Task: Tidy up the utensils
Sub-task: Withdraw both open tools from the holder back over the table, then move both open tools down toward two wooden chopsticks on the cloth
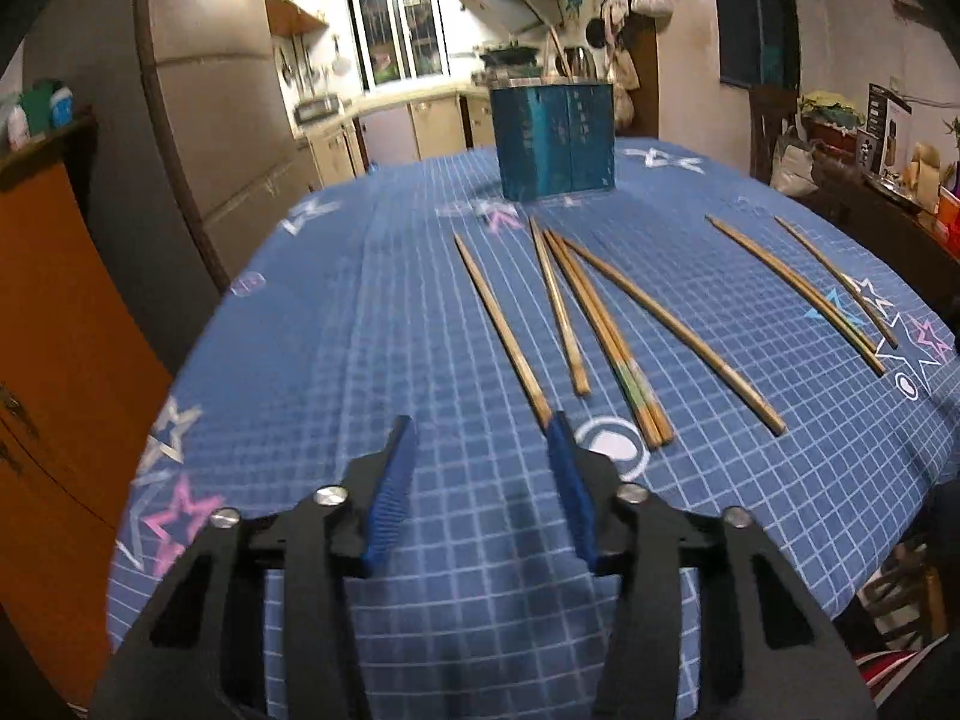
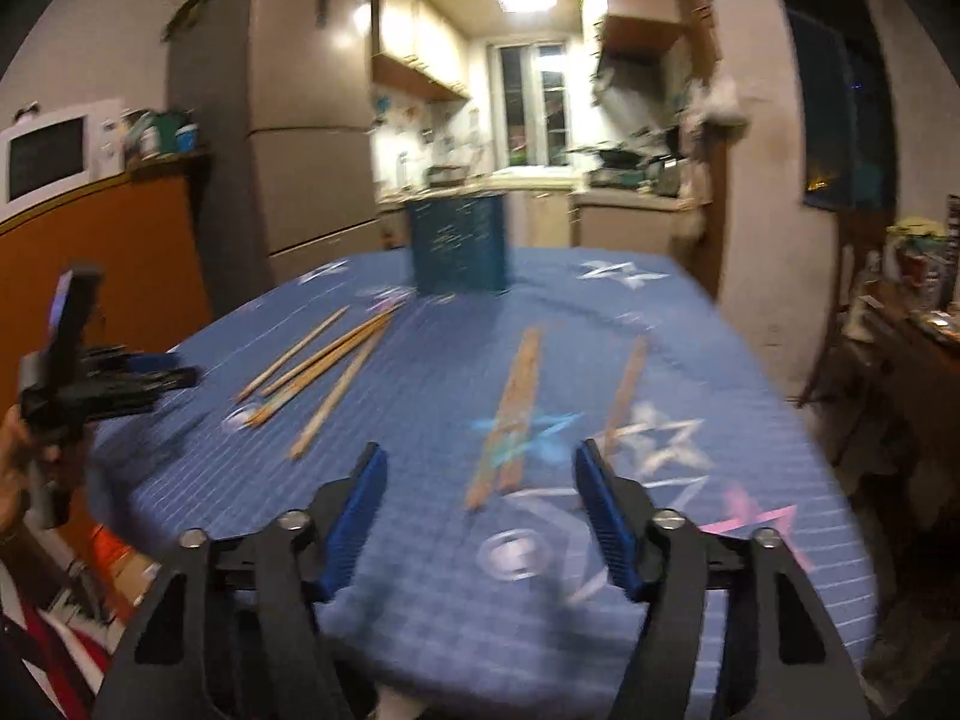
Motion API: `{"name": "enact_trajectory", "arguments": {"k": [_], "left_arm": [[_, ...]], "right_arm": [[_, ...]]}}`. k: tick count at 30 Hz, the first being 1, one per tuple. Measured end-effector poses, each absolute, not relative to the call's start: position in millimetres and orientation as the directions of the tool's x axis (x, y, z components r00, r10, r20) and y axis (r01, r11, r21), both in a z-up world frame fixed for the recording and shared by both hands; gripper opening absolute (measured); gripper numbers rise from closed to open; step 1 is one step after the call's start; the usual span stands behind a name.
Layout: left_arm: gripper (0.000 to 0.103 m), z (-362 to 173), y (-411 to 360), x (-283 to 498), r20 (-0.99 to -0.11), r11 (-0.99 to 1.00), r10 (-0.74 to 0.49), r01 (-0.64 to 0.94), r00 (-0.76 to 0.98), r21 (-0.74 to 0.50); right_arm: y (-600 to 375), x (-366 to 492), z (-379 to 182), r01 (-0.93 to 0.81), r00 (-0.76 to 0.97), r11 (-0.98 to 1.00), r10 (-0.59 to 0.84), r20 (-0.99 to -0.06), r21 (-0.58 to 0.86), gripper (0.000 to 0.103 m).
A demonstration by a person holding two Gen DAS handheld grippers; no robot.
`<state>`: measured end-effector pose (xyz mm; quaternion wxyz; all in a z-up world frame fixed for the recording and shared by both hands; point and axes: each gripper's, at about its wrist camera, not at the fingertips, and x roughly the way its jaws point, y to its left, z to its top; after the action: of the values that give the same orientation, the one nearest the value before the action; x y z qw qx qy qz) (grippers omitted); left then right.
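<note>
I have not picked up anything yet. My left tongs (image 1: 480, 426) are spread wide and hold nothing. My right tongs (image 2: 480, 456) are spread wide too, with nothing between them.

The chopsticks lie flat on the bench (image 1: 360, 330), which has a blue cloth with stars. In the left view a group of five (image 1: 594, 324) sits at about 1 o'clock from my left tongs. The nearest stick (image 1: 501, 327) ends right by my right-side pad (image 1: 567, 468), but I cannot tell if they touch. Two more sticks (image 1: 798, 288) lie well apart from the group, at about 2 o'clock. The blue box (image 1: 555, 141) stands at the far end of the bench, at 12 o'clock. I think the sticks should go in there.

I think this is the very start: reach for a stick. Next I need to bring the tongs down around one stick, near its close end, and squeeze. The sticks are thin and flat on the cloth, so they may roll or slip.

The right view is blurry. It shows the pair of sticks (image 2: 516, 408) straight ahead at 12 o'clock, between my right pads. It also shows my left tongs (image 2: 174, 372) from the side at 9 o'clock, above the bench edge. The left view does not show my right tongs at all.
</note>
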<state>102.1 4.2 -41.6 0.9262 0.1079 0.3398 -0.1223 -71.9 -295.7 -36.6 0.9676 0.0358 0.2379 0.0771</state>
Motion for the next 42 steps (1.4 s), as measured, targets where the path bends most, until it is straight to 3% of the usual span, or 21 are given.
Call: {"name": "enact_trajectory", "arguments": {"k": [3, 9, 17, 27, 32, 42], "left_arm": [[0.036, -51, -1, 107, -0.676, 0.946, -0.177, 0.314, 0.715, 0.085], [0.036, -58, -8, 116, -0.695, 0.945, -0.173, 0.316, 0.698, 0.082], [0.036, -66, -8, 133, -0.730, 0.949, -0.182, 0.313, 0.659, 0.046], [0.036, -70, -12, 145, -0.749, 0.942, -0.202, 0.333, 0.631, 0.027], [0.036, -71, -12, 154, -0.751, 0.944, -0.205, 0.330, 0.627, 0.019], [0.036, -72, -10, 160, -0.746, 0.940, -0.220, 0.341, 0.628, 0.010]], "right_arm": [[-273, -67, -50, -0.197, 0.840, 0.968, 0.248, -0.482, 0.155, 0.048], [-249, -61, -54, -0.242, 0.823, 0.961, 0.278, -0.496, 0.137, 0.048], [-263, -62, -57, -0.159, 0.845, 0.985, 0.168, -0.508, 0.061, 0.048], [-252, -52, -54, -0.199, 0.836, 0.977, 0.206, -0.508, 0.069, 0.048], [-232, -38, -47, -0.294, 0.803, 0.948, 0.312, -0.507, 0.119, 0.048], [-189, 12, -51, -0.291, 0.737, 0.946, 0.318, -0.596, 0.145, 0.048]]}}
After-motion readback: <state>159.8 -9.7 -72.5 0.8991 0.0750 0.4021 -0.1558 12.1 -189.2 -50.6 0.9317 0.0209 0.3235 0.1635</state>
